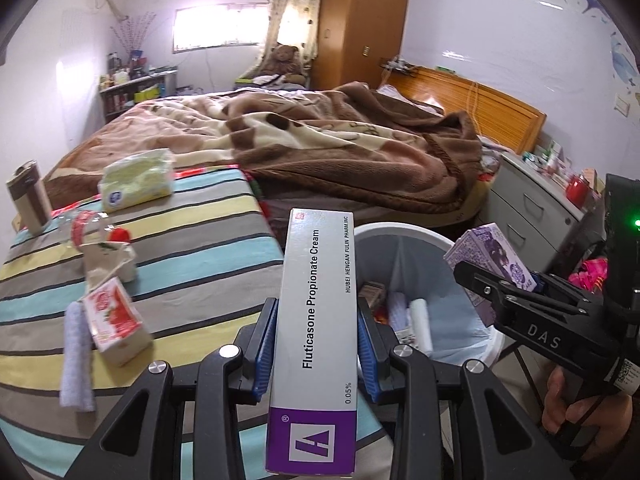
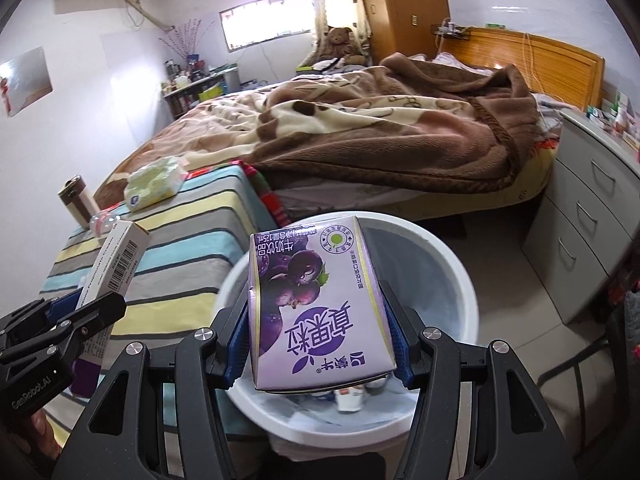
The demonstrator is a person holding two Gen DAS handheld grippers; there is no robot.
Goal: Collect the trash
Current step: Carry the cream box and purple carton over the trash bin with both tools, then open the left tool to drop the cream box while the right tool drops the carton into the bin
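My left gripper (image 1: 316, 320) is shut on a long grey and purple cream box (image 1: 316, 280), held upright beside the bin. A white bin (image 1: 472, 320) with a pale liner stands on the floor with several scraps inside. In the right wrist view, my right gripper (image 2: 318, 320) is shut on a purple milk carton (image 2: 316, 300), held over the bin (image 2: 460, 272). The left gripper (image 2: 92, 312) and its cream box (image 2: 120, 260) show at the left there. On the striped table (image 1: 192, 248) lie a red carton (image 1: 114, 320), a white tissue roll (image 1: 76, 360) and a crushed bottle (image 1: 92, 228).
A tissue pack (image 1: 136, 180) and a brown flask (image 1: 28, 200) stand at the table's far end. A bed with a brown blanket (image 1: 340, 140) lies behind. A grey chest of drawers (image 2: 580, 220) stands to the right of the bin.
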